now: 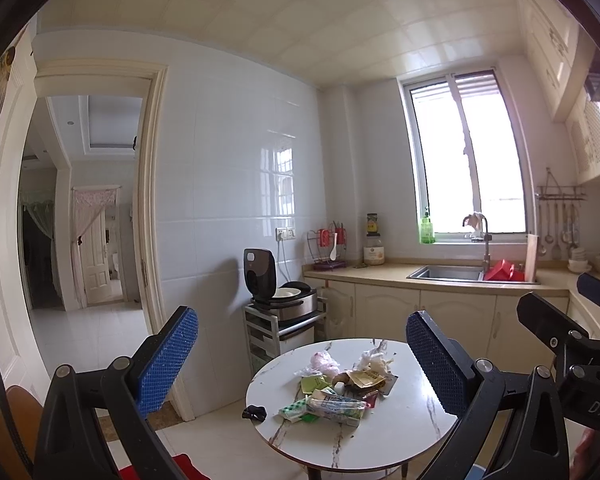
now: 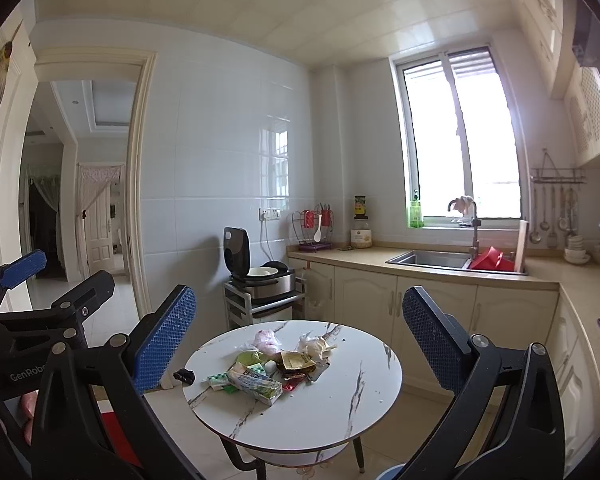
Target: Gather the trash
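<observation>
Kitchen scene seen from 2 wrist cameras. The left tool [image 1: 302,364] and the right tool [image 2: 299,340] are both held above and short of a round, marble-patterned worktop [image 2: 340,412], each with its 2 blue-padded fingers spread wide and nothing between them. In the left wrist view the right tool appears at the right edge; in the right wrist view the left tool appears at the left edge, so the 2 sit side by side and apart.

The trash lies in a loose heap [image 1: 340,388] near the middle of the worktop, toward its far half. Parts that can be told apart:
- a long green-and-white wrapper [image 2: 256,386] at the near edge of the heap, lying flat;
- a brown-and-gold sachet [image 2: 296,362] behind it, touching the neighbouring pieces;
- a crumpled pink-and-white plastic bag [image 2: 266,340] at the far left of the heap;
- crumpled white paper or tissue [image 2: 314,346] at the far right of the heap;
- a small red wrapper [image 2: 292,384] just beside the long wrapper.

A small black object [image 1: 254,412] lies alone at the left rim of the worktop, apart from the heap. Behind stand a rice cooker [image 1: 278,292] with its lid raised, on a metal cart, and a counter with a steel sink [image 2: 430,260] under the window.
</observation>
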